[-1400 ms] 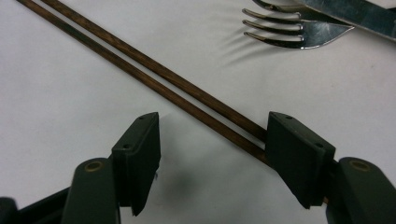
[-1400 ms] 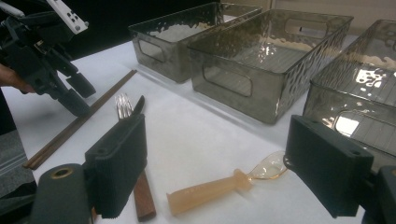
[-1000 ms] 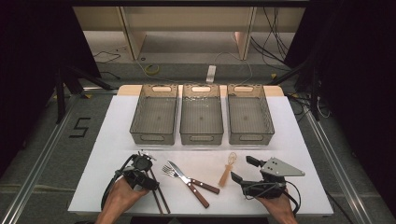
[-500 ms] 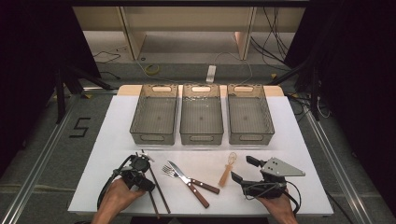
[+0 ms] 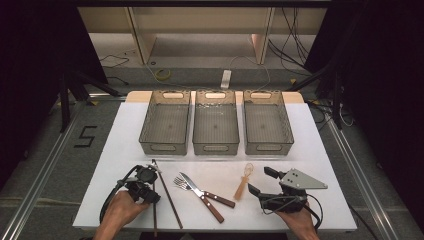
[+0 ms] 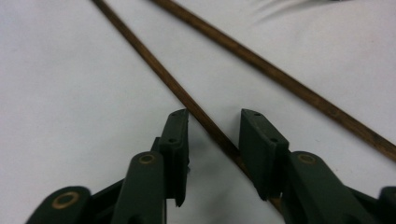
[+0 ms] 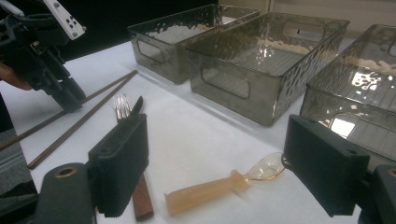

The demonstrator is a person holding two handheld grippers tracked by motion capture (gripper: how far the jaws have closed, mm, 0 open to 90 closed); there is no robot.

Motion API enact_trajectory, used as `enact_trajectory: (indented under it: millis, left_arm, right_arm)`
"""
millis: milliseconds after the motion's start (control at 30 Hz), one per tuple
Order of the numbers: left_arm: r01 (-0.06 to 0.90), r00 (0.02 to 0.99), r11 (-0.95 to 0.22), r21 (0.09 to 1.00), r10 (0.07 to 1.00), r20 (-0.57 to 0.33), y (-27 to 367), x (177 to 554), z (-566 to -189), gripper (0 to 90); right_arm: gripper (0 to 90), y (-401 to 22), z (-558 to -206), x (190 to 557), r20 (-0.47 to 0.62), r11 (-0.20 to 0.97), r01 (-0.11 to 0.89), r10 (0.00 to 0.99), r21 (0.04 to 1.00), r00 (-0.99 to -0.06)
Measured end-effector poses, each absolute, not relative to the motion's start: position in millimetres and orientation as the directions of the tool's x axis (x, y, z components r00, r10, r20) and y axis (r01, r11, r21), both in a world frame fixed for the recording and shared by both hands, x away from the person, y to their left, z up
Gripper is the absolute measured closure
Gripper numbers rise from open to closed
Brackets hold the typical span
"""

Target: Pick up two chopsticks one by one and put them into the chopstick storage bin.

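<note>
A: What's the tabletop point(image 5: 125, 145) like?
B: White, a plain rectangle, with a strip of bare wood showing at its far edge.

A: And along that far edge?
B: Three smoky clear bins in a row, just beside one another: the left bin point(image 5: 166, 122), the middle bin point(image 5: 215, 122) and the right bin point(image 5: 267, 122).

A: Nearer the front edge?
B: Two dark chopsticks point(image 5: 167, 195) towards the front left corner, meeting at their far tips and spreading towards the front edge. Right of them a fork point(image 5: 192, 189) and a knife point(image 5: 206, 193) with wooden handles, lying crossed around the middle. Further right, a small amber plastic spoon point(image 5: 244, 180), its bowl pointing at the bins.
</note>
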State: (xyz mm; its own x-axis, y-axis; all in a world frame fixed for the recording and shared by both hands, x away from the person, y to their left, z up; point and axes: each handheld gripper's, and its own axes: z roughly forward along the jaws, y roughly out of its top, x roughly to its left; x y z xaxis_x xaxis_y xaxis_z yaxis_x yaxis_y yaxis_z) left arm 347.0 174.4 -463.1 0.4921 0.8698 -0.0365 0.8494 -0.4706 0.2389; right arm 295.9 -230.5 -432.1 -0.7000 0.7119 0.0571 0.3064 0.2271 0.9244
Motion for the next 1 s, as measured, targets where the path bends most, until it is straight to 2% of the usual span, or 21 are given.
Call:
enact_trajectory:
  millis: [200,300,633,1000]
  left_arm:
    - [0.848,0.494,-0.475,0.236,0.869,-0.026,174,346,-463,66.1]
    - [0.846,0.497,-0.478,0.235,0.867,-0.025,175,347,-462,71.6]
    - [0.861,0.475,-0.453,0.230,0.879,-0.048,179,349,-462,80.5]
    - [0.885,0.433,-0.407,0.226,0.898,-0.080,184,352,-462,84.5]
  right_arm:
    - [23.0,-230,-432,296,0.057,0.228,0.306,0.711,0.924,-0.701]
    - [23.1,-230,-432,296,0.059,0.228,0.309,0.712,0.923,-0.700]
    - [23.4,-230,-432,296,0.056,0.229,0.304,0.709,0.925,-0.703]
    - [23.7,-230,-431,296,0.053,0.231,0.302,0.708,0.925,-0.704]
